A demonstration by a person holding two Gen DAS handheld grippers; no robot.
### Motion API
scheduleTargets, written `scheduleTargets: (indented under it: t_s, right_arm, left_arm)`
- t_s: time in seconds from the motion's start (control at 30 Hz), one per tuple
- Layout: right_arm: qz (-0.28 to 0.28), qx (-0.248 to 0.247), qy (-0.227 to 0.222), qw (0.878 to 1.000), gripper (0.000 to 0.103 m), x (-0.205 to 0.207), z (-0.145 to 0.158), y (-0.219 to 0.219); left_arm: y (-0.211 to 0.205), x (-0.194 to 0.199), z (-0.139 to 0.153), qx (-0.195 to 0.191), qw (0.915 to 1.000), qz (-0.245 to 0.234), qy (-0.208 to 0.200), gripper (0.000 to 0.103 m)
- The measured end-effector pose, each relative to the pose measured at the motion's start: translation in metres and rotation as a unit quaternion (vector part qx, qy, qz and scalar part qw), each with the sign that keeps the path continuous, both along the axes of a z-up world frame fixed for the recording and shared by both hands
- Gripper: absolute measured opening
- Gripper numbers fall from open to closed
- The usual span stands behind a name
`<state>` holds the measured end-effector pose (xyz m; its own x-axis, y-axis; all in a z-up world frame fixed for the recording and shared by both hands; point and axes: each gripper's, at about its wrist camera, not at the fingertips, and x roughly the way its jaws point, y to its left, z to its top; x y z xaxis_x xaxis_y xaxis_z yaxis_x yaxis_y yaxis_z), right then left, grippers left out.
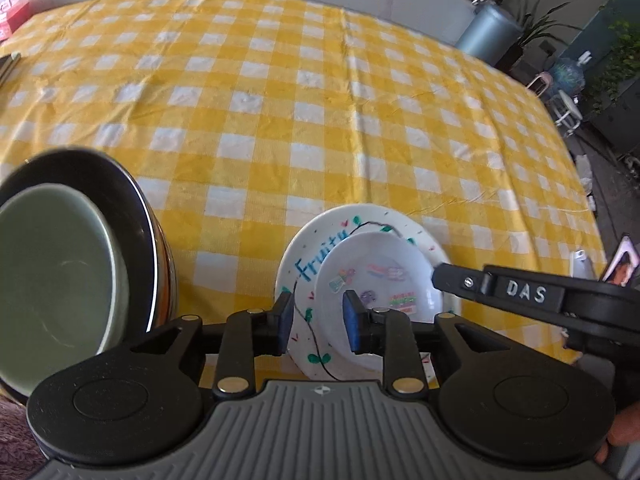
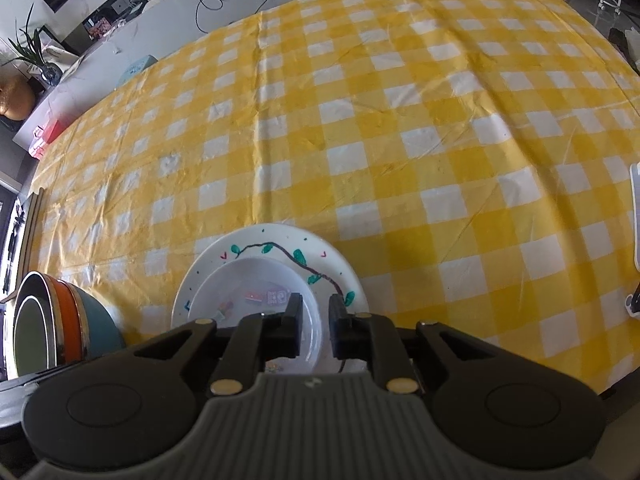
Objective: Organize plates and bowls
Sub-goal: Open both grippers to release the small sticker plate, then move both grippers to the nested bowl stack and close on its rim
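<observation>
A white plate (image 1: 312, 256) painted with "Fruity" and a green vine lies on the yellow checked tablecloth (image 1: 320, 100). A small white dish (image 1: 380, 280) with stickers sits on it. My left gripper (image 1: 317, 322) is open, its jaws straddling the small dish's near-left rim. My right gripper (image 2: 314, 326) has its jaws either side of the small dish's (image 2: 256, 292) right rim on the plate (image 2: 276, 240); its finger also shows in the left wrist view (image 1: 456, 280). A stack of nested bowls (image 1: 60, 272), green inside black, stands at the left; it also shows in the right wrist view (image 2: 60, 328).
The tablecloth (image 2: 400, 120) covers the table beyond the dishes. A red box (image 1: 12, 12) lies at the far left edge. A white object (image 2: 634, 216) sits at the table's right edge. Chairs, plants and a grey bin (image 1: 488, 32) stand beyond the table.
</observation>
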<state>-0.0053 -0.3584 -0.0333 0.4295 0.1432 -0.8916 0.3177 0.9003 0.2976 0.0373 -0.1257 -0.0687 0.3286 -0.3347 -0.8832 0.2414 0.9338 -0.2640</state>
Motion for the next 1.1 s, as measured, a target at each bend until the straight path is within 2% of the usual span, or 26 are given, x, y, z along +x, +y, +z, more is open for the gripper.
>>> scheduleTargets:
  t_s: [0.03, 0.17, 0.33, 0.47, 0.53, 0.63, 0.87, 1.1]
  right_arm:
    - [-0.004, 0.002, -0.012, 1.0, 0.024, -0.002, 0.004, -0.001]
    - [-0.014, -0.002, -0.061, 0.998, 0.028, -0.01, 0.02, 0.0]
    - [-0.019, -0.013, -0.101, 0.995, 0.03, -0.019, 0.04, 0.01]
    - [-0.002, -0.006, -0.126, 0.992, 0.031, -0.023, 0.057, 0.032]
    - [0.012, 0.009, -0.136, 0.991, 0.041, -0.023, 0.065, 0.047]
    - [0.037, 0.036, -0.143, 0.988, 0.049, -0.021, 0.074, 0.071]
    - [0.084, 0.044, -0.104, 0.99, 0.05, -0.009, 0.068, 0.128]
    - [0.102, 0.037, -0.042, 0.993, 0.053, 0.002, 0.042, 0.163]
  left_arm:
    - [0.002, -0.003, 0.007, -0.005, 0.9999, -0.003, -0.011, 0.032]
    - [0.012, -0.015, 0.037, -0.014, 0.9974, -0.012, -0.069, 0.037]
    - [0.035, -0.026, 0.07, -0.006, 0.9901, 0.003, -0.14, 0.046]
    - [0.064, -0.029, 0.088, 0.002, 0.9858, 0.029, -0.165, 0.054]
    - [0.08, -0.027, 0.092, -0.002, 0.9852, 0.05, -0.164, 0.056]
    - [0.109, -0.024, 0.094, -0.011, 0.9855, 0.079, -0.15, 0.059]
    - [0.165, -0.017, 0.077, 0.002, 0.9829, 0.148, -0.11, 0.063]
    - [0.191, -0.008, 0.043, -0.041, 0.983, 0.174, -0.041, 0.064]
